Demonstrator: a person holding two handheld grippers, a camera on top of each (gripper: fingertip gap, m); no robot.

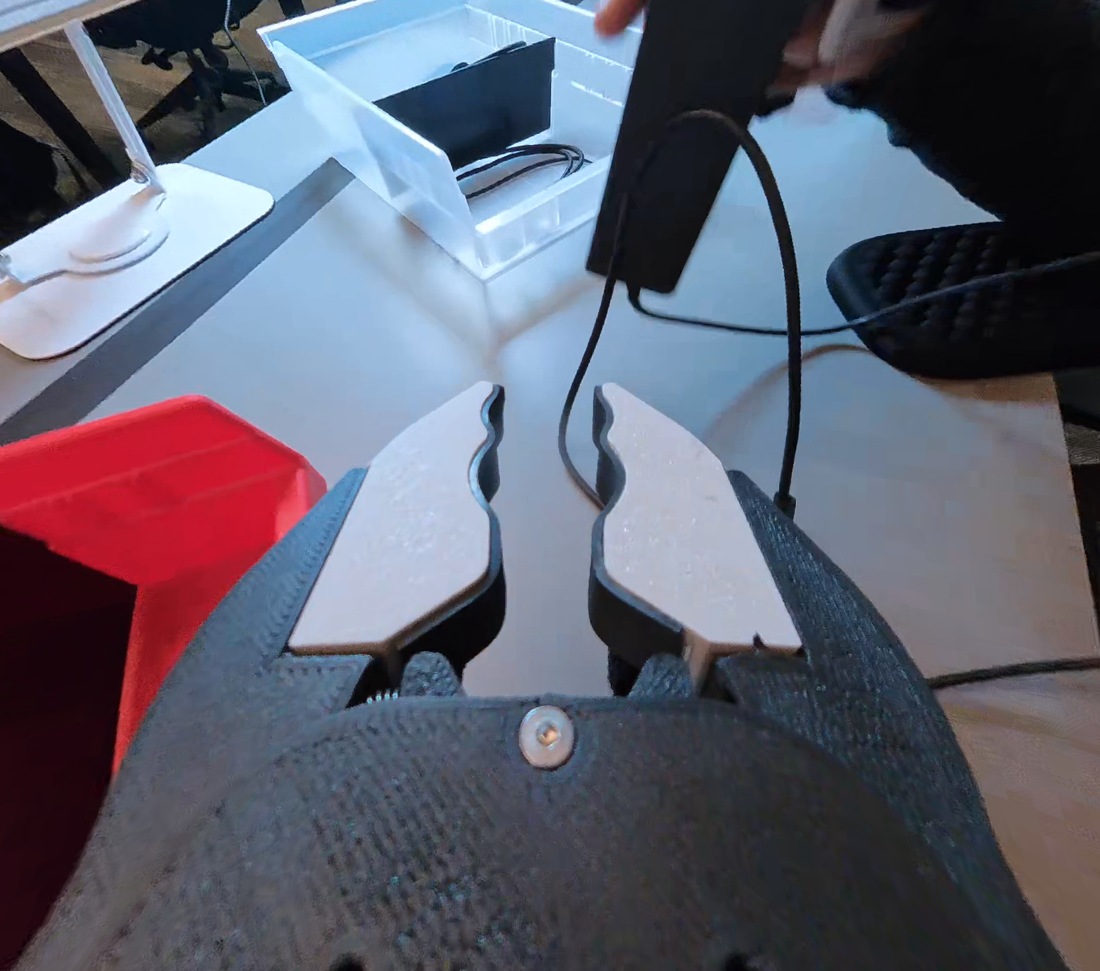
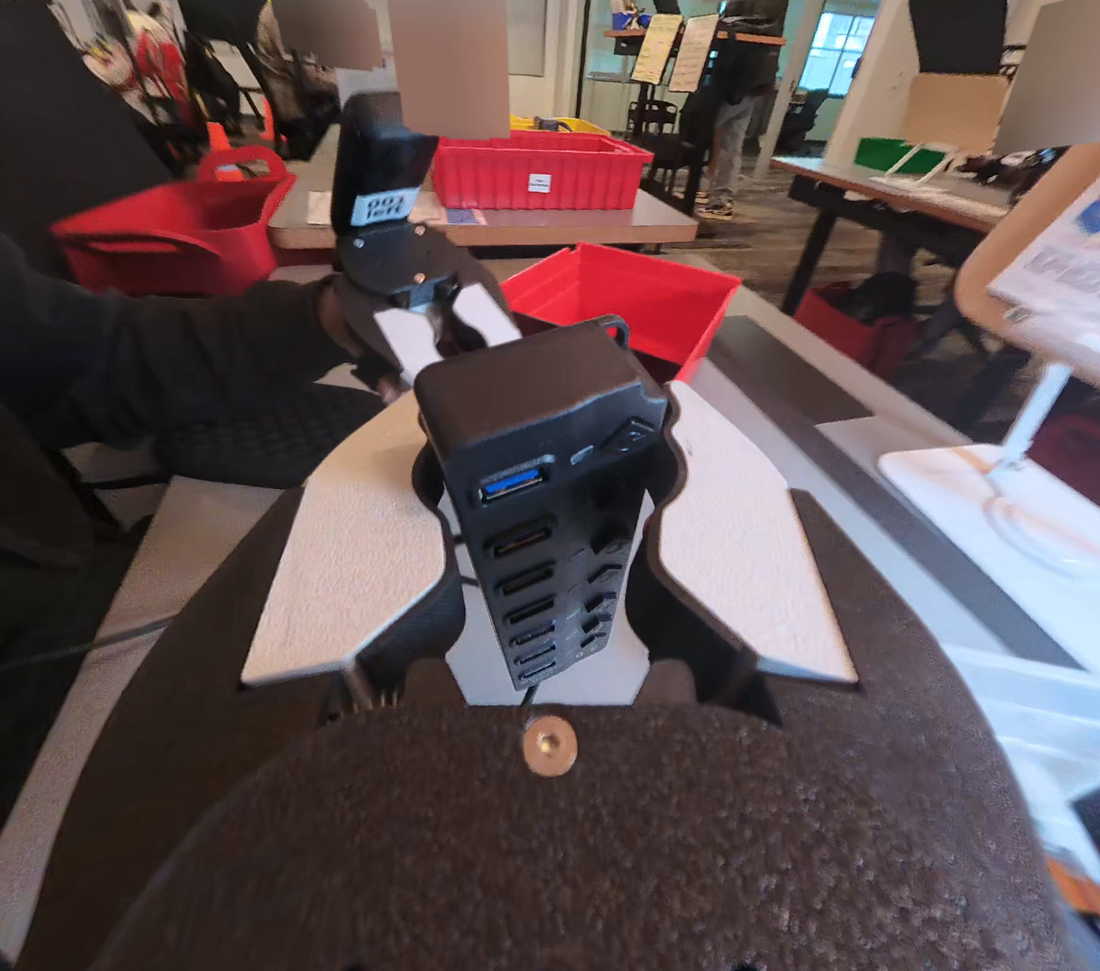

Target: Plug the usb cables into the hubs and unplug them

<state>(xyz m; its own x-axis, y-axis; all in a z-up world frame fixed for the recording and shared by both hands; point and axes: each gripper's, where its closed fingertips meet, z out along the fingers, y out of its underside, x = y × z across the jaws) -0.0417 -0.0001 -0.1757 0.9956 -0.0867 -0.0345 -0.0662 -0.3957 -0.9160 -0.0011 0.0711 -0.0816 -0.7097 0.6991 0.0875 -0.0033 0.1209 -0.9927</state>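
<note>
My right gripper [image 2: 544, 401] is shut on a black USB hub [image 2: 536, 466] and holds it upright above the table. The hub has a column of several ports, the top one blue. In the left wrist view the hub [image 1: 684, 109] hangs at upper right, with black cables [image 1: 780, 240] looping down from it. My left gripper [image 1: 547, 401] is open and low over the white table [image 1: 357, 347]. One black cable [image 1: 568, 418] runs between its fingertips without being gripped. The left gripper also shows in the right wrist view [image 2: 443, 326], just behind the hub.
A red bin [image 1: 149, 478] sits close on the left of my left gripper and shows in the right wrist view [image 2: 625, 299]. A clear white bin [image 1: 381, 151] with a black box and coiled cables stands ahead. A white stand base [image 1: 119, 252] and a black chair [image 1: 952, 288] flank the table.
</note>
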